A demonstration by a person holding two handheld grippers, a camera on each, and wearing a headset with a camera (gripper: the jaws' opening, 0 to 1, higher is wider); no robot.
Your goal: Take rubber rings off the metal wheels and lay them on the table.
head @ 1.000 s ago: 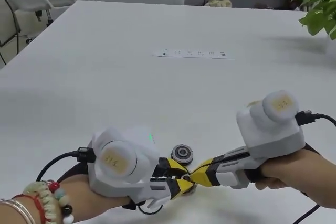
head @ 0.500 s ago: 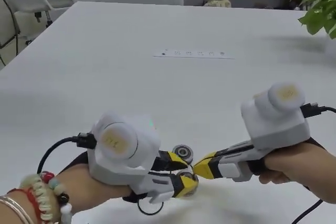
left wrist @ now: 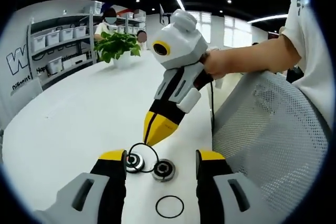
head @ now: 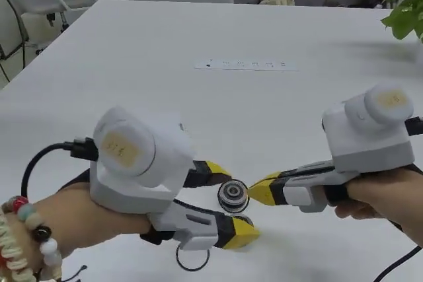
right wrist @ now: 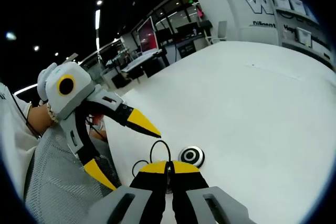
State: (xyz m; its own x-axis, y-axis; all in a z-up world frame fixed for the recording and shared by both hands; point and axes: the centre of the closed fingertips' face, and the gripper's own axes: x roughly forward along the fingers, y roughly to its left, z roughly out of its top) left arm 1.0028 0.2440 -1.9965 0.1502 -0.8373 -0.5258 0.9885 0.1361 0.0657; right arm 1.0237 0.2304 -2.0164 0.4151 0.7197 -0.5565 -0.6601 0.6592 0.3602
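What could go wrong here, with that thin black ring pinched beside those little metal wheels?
1. The right gripper is shut on a rubber ring that seems looped around a metal wheel. The open left gripper holds nothing, so pulling may drag that wheel or let the ring snap back.
2. A freed ring lies on the table just under the left gripper and could be swept away.

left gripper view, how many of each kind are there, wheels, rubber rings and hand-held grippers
metal wheels: 2
rubber rings: 2, one flat on the table, one looped up by a wheel
hand-held grippers: 2, left hand-held gripper, right hand-held gripper
total: 6
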